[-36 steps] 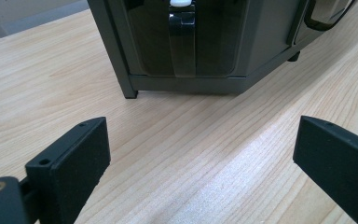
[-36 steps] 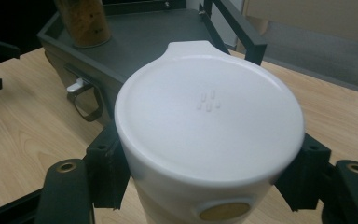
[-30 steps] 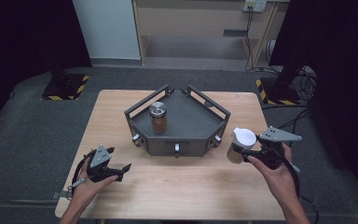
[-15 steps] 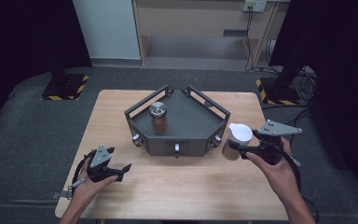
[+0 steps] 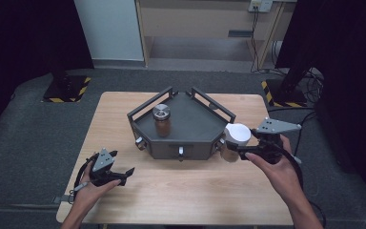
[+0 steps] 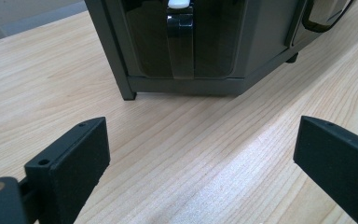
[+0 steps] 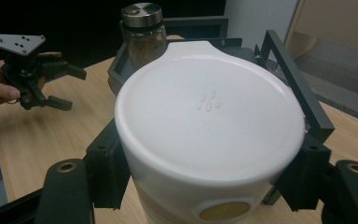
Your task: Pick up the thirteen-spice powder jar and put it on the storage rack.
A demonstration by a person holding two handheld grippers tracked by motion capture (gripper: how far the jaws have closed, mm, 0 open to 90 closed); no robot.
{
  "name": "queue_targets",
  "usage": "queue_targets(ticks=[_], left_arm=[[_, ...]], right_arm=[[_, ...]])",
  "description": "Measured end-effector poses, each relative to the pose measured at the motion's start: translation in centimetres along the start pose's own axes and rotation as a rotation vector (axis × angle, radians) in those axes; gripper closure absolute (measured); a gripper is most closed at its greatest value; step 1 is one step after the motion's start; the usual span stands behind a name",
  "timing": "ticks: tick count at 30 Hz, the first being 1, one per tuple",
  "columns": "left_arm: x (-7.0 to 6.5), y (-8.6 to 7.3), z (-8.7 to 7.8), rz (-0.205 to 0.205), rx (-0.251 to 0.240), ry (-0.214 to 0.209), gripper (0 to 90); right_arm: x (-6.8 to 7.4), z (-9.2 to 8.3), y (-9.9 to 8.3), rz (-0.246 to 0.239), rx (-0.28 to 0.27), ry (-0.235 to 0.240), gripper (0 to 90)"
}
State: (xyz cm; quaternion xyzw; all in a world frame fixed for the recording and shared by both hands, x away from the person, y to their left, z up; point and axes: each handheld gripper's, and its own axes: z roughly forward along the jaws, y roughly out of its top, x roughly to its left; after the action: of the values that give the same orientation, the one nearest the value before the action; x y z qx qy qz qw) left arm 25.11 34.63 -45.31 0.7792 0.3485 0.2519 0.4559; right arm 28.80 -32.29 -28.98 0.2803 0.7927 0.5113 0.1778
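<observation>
White-lidded jar (image 7: pixel 205 140) pinched by the right gripper (image 5: pixel 240 151) beside the dark tray (image 5: pixel 195 125), left gripper (image 5: pixel 112 174) jaws spread over the tabletop (image 5: pixel 186 191), metal-lidded jar (image 5: pixel 162 119) stood in the tray.

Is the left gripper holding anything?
No, the left gripper stands open over bare table, with nothing between its jaws.

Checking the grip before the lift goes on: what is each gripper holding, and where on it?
The right gripper clamps the white-lidded jar by its sides, just under the lid. The left gripper is open, holding nothing.
</observation>
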Motion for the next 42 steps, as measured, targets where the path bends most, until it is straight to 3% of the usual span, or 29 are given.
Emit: queue_targets(ticks=[13,24,42], left_arm=[[0.1,-0.1,-0.1,0.000,-0.004,-0.002,2.6],[0.1,-0.1,0.0,0.002,0.001,-0.005,2.6],[0.3,-0.1,0.4,0.002,0.007,-0.013,2.6]], right_arm=[[0.0,2.8,2.4,-0.023,-0.006,0.024,31.3],[0.1,4.9,4.6,-0.045,-0.006,0.009,31.2],[-0.9,8.5,5.5,-0.029,-0.008,-0.012,31.2]])
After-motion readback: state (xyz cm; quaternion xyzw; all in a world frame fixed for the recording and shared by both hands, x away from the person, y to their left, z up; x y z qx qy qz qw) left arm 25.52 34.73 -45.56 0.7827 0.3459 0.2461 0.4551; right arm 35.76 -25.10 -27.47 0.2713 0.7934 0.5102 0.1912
